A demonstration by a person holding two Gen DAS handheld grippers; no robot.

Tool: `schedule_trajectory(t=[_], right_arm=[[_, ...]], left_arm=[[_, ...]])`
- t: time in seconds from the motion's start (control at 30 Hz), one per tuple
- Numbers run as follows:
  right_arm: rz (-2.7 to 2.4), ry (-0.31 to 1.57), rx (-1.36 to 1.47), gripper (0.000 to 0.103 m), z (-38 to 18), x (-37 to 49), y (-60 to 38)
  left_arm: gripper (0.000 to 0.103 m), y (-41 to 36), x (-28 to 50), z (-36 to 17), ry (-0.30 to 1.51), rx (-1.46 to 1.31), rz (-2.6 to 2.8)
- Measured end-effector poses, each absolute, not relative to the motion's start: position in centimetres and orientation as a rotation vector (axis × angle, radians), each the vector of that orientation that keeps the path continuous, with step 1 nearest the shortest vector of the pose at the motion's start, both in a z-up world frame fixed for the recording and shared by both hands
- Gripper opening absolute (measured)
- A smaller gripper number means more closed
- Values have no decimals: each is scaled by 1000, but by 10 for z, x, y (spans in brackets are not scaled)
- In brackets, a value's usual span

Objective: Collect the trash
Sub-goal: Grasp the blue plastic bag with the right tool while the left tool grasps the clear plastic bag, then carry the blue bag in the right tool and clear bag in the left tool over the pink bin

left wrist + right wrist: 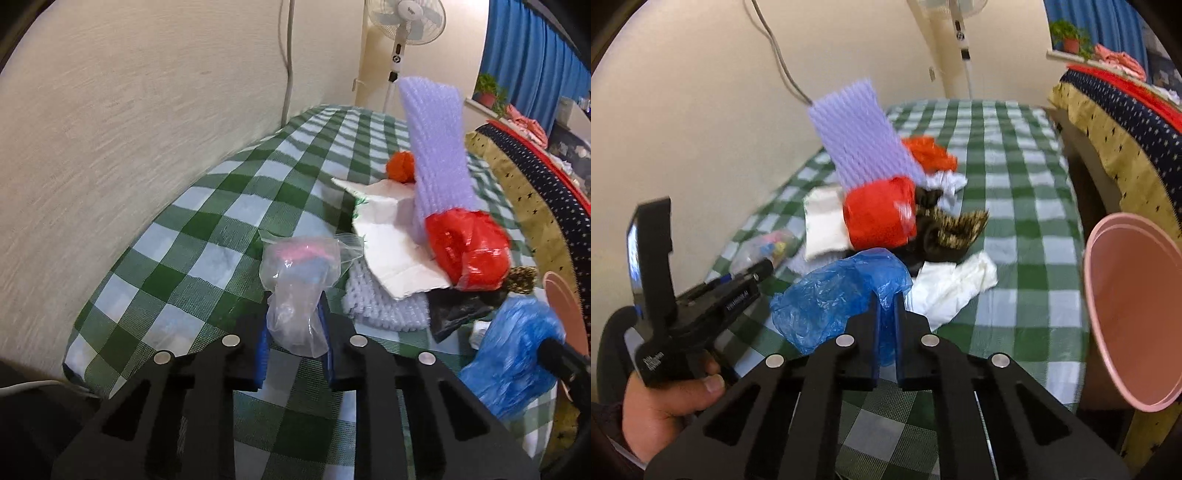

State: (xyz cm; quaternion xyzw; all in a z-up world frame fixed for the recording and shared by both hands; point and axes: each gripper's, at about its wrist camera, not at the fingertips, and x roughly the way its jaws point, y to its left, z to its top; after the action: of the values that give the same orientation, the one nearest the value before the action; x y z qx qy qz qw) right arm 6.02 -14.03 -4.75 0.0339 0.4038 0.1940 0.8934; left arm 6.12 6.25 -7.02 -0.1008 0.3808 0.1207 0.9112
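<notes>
My left gripper [294, 325] is shut on a clear plastic bag [297, 291] with pink and blue bits inside, held above the green checked tablecloth [207, 229]. My right gripper [886, 314] is shut on a crumpled blue plastic bag [834, 295], which also shows in the left wrist view [513, 358]. The trash pile beyond holds a red plastic bag [879, 214], an upright lilac foam net [860, 133], white paper [953, 288], an orange scrap [931, 151] and a dark gold-speckled wrapper [953, 229].
A pink bin [1130, 314] opens at the right table edge. A starred cloth covers furniture [1123, 122] on the right. A wall runs along the left; a standing fan [402, 33] is behind the table. The left handle and hand [676, 380] show at lower left.
</notes>
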Motion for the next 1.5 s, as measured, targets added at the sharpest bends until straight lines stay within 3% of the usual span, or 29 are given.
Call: schedule_trajectory(t=[0.53,1.1,1.5], right_arm=[[189,663,115,6,18,25,-213],[-84,565,10,6,97,5,-336],[-227,586,75,6,67,24,-372]], left_arm=[[21,22,36,-21,638,-104,96],[21,-89,43,18,565,-31,-179],[21,-174,64,16,547,53,-341]])
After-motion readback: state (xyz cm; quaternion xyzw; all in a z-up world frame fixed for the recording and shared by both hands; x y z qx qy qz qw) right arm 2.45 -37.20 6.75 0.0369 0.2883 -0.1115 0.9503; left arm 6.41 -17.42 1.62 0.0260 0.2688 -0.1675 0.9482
